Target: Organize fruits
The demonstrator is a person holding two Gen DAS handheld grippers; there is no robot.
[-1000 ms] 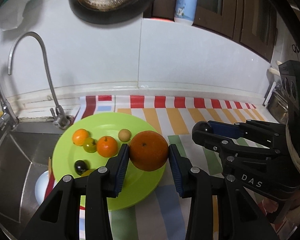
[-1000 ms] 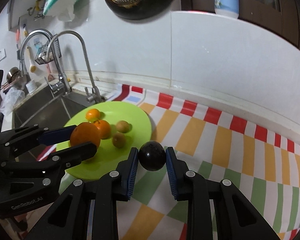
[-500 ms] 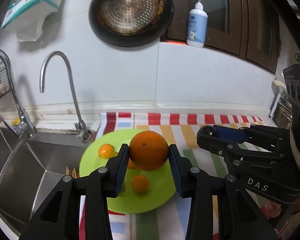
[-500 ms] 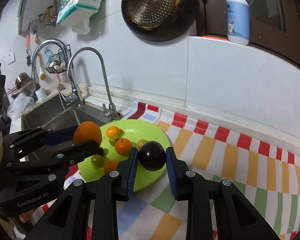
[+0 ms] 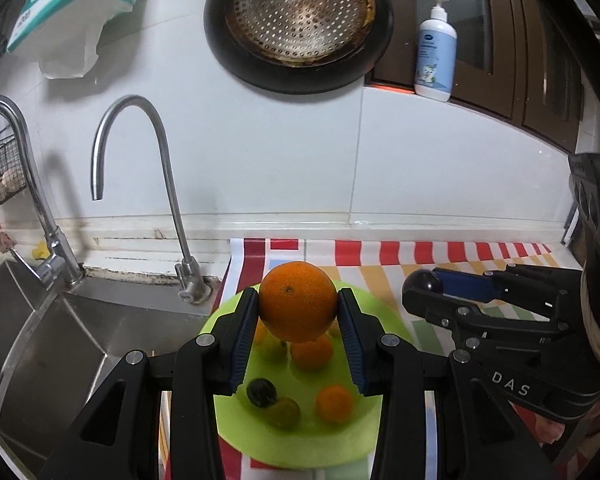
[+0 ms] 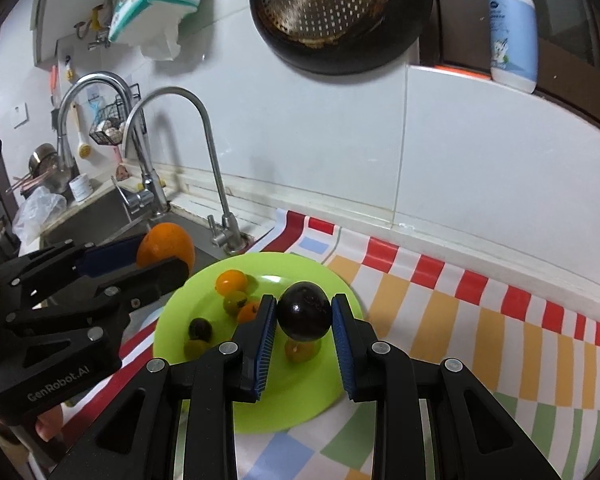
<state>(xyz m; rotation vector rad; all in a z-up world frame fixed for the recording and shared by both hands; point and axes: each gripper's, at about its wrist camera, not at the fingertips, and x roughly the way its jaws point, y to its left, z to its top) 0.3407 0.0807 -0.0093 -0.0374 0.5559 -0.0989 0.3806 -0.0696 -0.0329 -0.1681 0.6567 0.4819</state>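
My left gripper [image 5: 298, 308] is shut on a large orange [image 5: 297, 300] and holds it in the air above the green plate [image 5: 340, 436]. My right gripper [image 6: 304, 318] is shut on a dark plum [image 6: 304, 316], also held above the green plate [image 6: 300, 392]. Several small fruits lie on the plate: small oranges [image 5: 334, 402], a dark one [image 5: 261, 391] and greenish ones [image 5: 283, 412]. The right gripper shows in the left wrist view [image 5: 420, 286], and the left gripper with the orange shows in the right wrist view [image 6: 166, 250].
A steel sink [image 5: 60, 344] with two taps [image 5: 156, 184] lies left of the plate. The plate rests on a striped cloth [image 6: 480, 320]. A pan [image 5: 296, 20] and a lotion bottle [image 5: 436, 60] are on the wall behind.
Both grippers have risen and pulled back with their fruit still held. The plate now looks smaller and lower in both views.
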